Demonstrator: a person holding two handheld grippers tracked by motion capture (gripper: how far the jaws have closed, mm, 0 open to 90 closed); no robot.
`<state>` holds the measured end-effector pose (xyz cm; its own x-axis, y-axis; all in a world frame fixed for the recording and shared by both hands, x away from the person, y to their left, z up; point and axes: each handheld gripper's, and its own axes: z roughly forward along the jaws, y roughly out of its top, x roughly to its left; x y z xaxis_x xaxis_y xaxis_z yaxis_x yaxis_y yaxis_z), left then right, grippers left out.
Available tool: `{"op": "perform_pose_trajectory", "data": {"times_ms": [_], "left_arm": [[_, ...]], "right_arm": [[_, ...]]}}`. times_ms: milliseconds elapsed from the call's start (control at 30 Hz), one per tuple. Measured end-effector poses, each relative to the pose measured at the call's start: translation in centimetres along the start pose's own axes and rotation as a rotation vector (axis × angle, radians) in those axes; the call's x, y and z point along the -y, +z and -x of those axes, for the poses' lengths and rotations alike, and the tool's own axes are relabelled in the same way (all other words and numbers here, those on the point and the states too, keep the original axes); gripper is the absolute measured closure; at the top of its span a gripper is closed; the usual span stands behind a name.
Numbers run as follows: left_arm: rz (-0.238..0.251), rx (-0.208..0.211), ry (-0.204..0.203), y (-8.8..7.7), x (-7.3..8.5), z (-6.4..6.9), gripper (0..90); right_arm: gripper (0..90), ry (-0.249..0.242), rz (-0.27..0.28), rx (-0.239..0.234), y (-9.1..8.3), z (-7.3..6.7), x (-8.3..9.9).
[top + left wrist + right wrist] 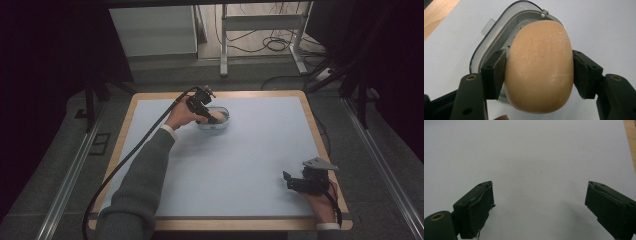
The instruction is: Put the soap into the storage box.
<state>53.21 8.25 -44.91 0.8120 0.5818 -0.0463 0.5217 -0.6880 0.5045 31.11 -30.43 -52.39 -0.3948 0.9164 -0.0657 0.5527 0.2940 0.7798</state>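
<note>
Nearest the person, the right gripper (292, 182) rests low on the table (240, 165) with its jaws spread wide and nothing but bare blue surface between them; in the right gripper view its pads (480, 207) frame only empty tabletop.

Farther out, the left gripper (539, 72) is clamped on a bar of soap (540, 67), one pad on each long side, about halfway along its length. The soap is a smooth, rounded, tan oval with faint scratches and a dusting of white. It looks firm and fairly light, but its curved sides would probably be slippery, so a squeeze off the widest part could make it squirt forward or back out of the pads. The hold across the middle looks like the safest one.

Just beyond and under the fingertips sits a clear plastic soap dish (496, 37), its rim showing past the far end of the soap. From the high view the soap (212, 118) hangs over or inside the dish (224, 122); whether it touches the bottom I cannot tell.
</note>
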Motion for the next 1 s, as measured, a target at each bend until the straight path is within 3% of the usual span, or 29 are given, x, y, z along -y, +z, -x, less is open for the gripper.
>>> {"op": "perform_pose_trajectory", "data": {"times_ms": [200, 267, 333, 367, 567, 700, 733, 1000], "left_arm": [[-0.013, 0.001, -0.004, 0.9, -0.2, -0.4, 34.8], [-0.006, -0.017, -0.005, 1.2, -0.1, -0.5, 34.4], [0.015, -0.014, -0.01, 1.0, -0.1, -0.5, 27.3], [0.049, 0.005, -0.017, 0.2, -0.3, -0.3, 23.9], [0.082, -0.006, -0.009, -1.7, -0.2, 0.4, 21.2], [0.103, -0.019, -0.025, -2.8, 0.8, 1.0, 19.5], [0.119, -0.02, -0.034, -3.4, 1.6, 1.5, 19.6], [0.163, -0.047, -0.02, -5.5, 4.8, 3.3, 20.1]], "right_arm": [[8.2, -0.008, -0.002, -0.006, 0.1, -0.1, -0.1], [8.2, -0.009, -0.003, -0.006, 0.1, -0.1, 0.0], [8.2, -0.008, -0.004, -0.006, 0.1, -0.1, 0.0], [8.2, -0.008, -0.007, -0.004, 0.1, 0.0, 0.0], [8.2, 0.0, -0.013, -0.004, 0.1, 0.0, 0.1], [8.2, -0.014, -0.01, -0.003, 0.0, -0.2, 0.0], [8.2, -0.012, -0.011, -0.004, 0.0, -0.2, 0.0], [8.2, -0.017, -0.019, -0.01, 0.2, -0.4, 0.0]]}}
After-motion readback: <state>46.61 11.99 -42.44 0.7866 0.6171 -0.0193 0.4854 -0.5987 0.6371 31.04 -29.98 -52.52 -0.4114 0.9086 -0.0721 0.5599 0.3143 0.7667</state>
